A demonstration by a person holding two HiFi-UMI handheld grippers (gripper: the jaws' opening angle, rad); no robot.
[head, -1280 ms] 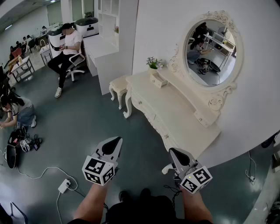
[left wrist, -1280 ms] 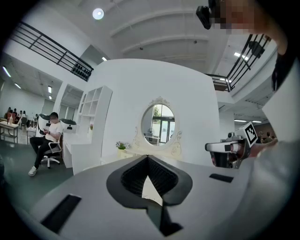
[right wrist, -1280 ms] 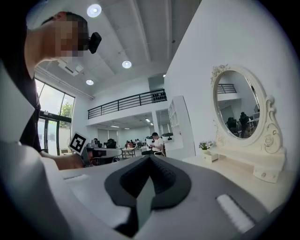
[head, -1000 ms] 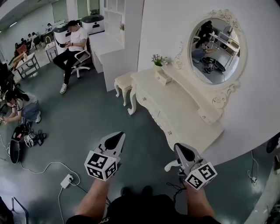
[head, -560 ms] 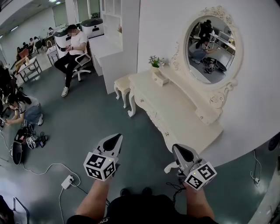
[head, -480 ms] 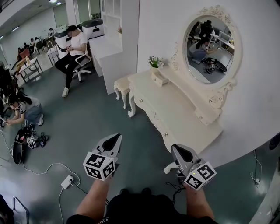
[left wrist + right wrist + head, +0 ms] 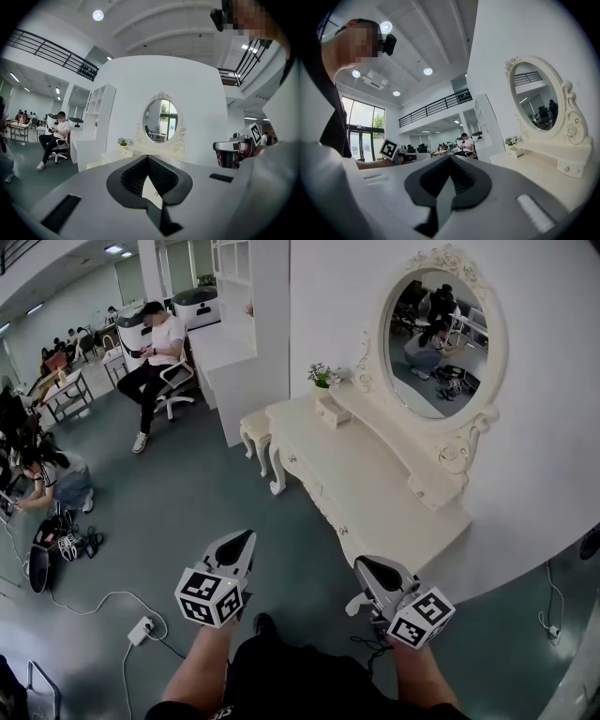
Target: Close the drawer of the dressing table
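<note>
Approach stage, nothing touched yet. Dressing table (image 7: 394,484) stands ahead and to the person's right, under the oval mirror (image 7: 436,343), with a stool (image 7: 253,430) at its far end. Drawer fronts (image 7: 319,493) run along the side of the worktop that faces the open floor (image 7: 187,493). In the head view they look roughly flush, but they are too small to tell which one, if any, sticks out. Left gripper (image 7: 246,538): fingers pressed together, nothing between them, out over the floor and well apart from the table. Right gripper (image 7: 362,563): fingers also pressed together and empty, near the table's near corner but not touching it. Both point about level, toward the table.

Judgement: task barely begun, no contact with any drawer. Left to do: step up to the front, find the open drawer, set the closed fingers against its face and push it fully in.
</note>
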